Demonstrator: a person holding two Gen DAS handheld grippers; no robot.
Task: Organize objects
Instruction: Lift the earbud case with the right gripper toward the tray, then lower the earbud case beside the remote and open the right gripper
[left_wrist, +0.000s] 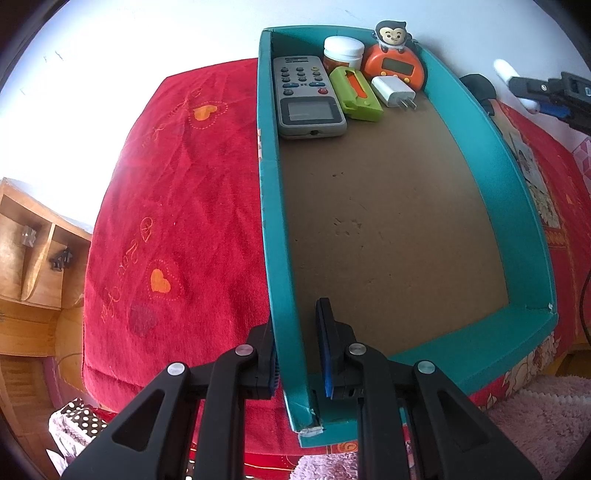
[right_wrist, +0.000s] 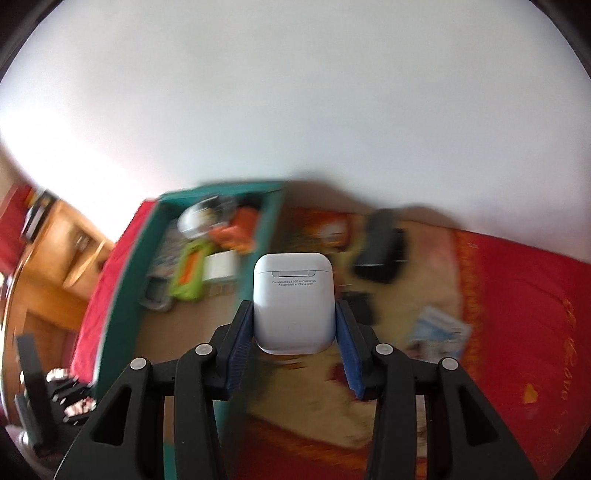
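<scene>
Left gripper (left_wrist: 295, 343) clamped narrow on the near left wall of the teal box (left_wrist: 480, 122), one finger outside, one inside. Right gripper (right_wrist: 295, 325) closed on a white earbud case (right_wrist: 291, 302), held above the red bedspread (right_wrist: 517, 314) with the box at ten o'clock. Remote (left_wrist: 306, 98), white jar (left_wrist: 342, 51), green cutter (left_wrist: 355, 94), white charger (left_wrist: 393, 92) and orange clock (left_wrist: 393, 61) lined up at twelve o'clock, against the box's far wall.
</scene>
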